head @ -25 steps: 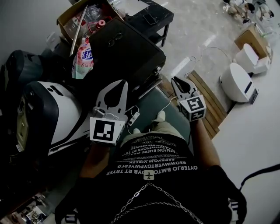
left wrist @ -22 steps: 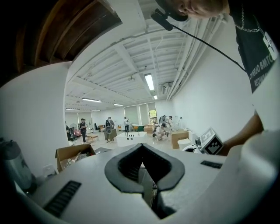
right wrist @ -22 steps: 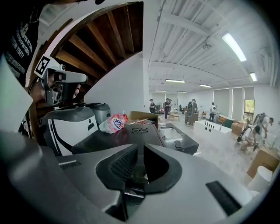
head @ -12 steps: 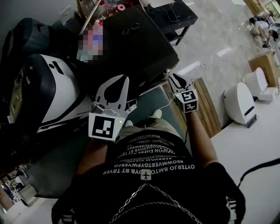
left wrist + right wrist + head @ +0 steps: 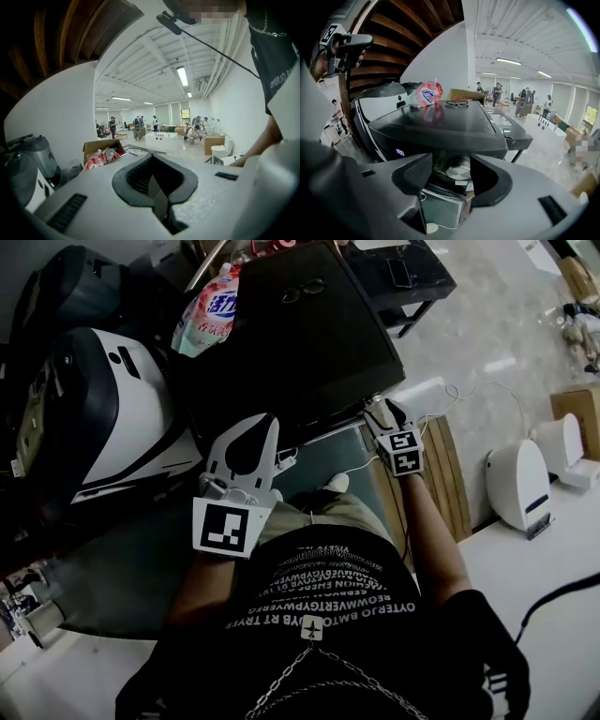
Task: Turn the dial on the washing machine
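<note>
The right claw (image 5: 451, 164) has just been opened: its jaws stand wide and nothing is gripped. Just beyond the tips, the dial (image 5: 458, 170) is seen under the front edge of the washing machine (image 5: 440, 124). The dial is judged rigid, smooth and likely slippery, so opposite sides of its rim should be clamped.

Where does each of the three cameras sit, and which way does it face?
Head view: on the person's head, looking down at the washing machine; shows torso, forearms, left gripper, right gripper.
Left gripper view: on that gripper, facing across the hall; shut empty jaws, arm.
Right gripper view: on that gripper, facing the dial, framed ungripped between jaws that have just been opening.
Shared: head and right gripper views show the washing machine.
</note>
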Demonstrator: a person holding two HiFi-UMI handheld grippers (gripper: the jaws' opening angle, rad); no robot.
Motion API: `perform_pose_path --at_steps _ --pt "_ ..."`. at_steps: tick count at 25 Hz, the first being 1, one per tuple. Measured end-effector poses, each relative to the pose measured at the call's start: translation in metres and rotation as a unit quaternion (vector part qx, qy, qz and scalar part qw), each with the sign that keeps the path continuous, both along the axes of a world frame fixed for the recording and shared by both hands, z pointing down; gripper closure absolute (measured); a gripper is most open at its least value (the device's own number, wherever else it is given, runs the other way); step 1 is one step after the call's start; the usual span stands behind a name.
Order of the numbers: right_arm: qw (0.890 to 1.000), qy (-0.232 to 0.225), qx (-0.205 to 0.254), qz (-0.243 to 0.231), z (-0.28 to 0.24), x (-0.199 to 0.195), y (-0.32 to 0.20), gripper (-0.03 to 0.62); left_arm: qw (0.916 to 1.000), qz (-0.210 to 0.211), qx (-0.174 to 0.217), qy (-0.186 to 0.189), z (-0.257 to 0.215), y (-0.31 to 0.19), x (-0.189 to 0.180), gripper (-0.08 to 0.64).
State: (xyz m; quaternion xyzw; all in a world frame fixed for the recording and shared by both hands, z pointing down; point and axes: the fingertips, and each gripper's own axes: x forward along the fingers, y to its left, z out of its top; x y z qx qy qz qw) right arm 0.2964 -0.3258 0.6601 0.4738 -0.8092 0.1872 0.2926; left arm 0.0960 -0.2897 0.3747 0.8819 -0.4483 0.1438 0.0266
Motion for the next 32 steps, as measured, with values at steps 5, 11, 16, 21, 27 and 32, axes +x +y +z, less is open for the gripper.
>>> perform_pose_path --at_steps 5,11,16,21,27,32 --pt "1.0 0.007 -0.023 -0.001 0.031 0.005 -0.009 0.302 0.9996 -0.019 -0.018 -0.005 0.018 0.0 -0.004 0.554" --pt "0.999 0.018 -0.039 -0.003 0.057 0.003 -0.018 0.296 0.9984 -0.041 -0.037 -0.01 0.035 0.001 -0.015 0.554" --pt "0.999 0.025 -0.036 0.003 0.066 0.001 -0.023 0.312 0.9974 -0.051 -0.049 -0.011 0.049 0.0 -0.02 0.554" --pt "0.998 0.015 -0.054 0.003 0.074 0.004 -0.022 0.318 0.9967 -0.053 -0.06 -0.012 0.057 0.0 -0.02 0.554" --pt "0.998 0.027 -0.06 -0.008 0.078 0.002 -0.024 0.293 0.9963 -0.053 -0.066 -0.013 0.063 0.0 -0.021 0.554" --pt "0.999 0.043 -0.028 -0.01 0.057 -0.003 -0.023 0.293 0.9964 -0.052 -0.066 -0.015 0.063 -0.001 -0.021 0.554"
